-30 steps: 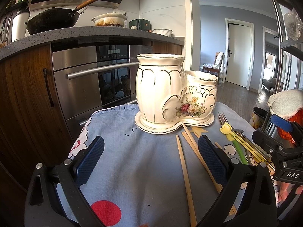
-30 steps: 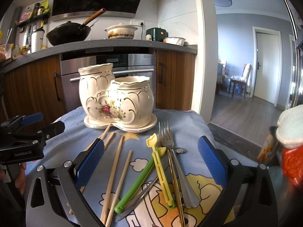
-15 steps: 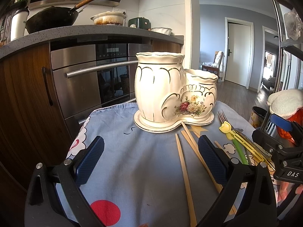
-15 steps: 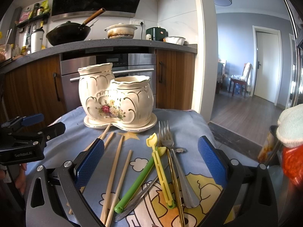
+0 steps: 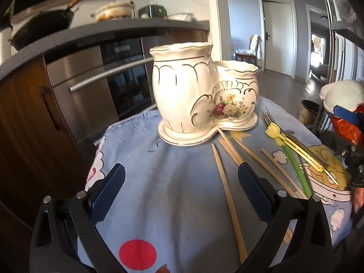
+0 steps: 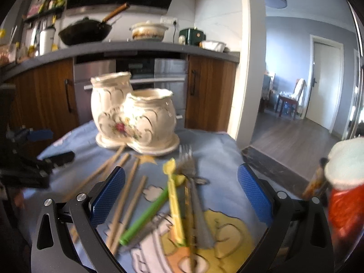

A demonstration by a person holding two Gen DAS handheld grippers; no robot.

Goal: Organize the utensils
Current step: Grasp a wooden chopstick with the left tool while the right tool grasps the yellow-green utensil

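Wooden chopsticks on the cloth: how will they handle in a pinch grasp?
The wooden chopsticks look thin and straight, so probably stiff and light. Lying flat on the soft tablecloth, they may be awkward to get under. Several lie crossed, so lifting one could drag neighbours.

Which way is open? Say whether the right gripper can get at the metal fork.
Probably yes. The right gripper is open with the fork lying straight ahead between its fingers, nothing above it. The yellow utensil lies tight against it, so a clean pinch may catch both.

No readable text, labels, brands or numbers anywhere ahead of either gripper; packets on the far shelf too blurred to read.
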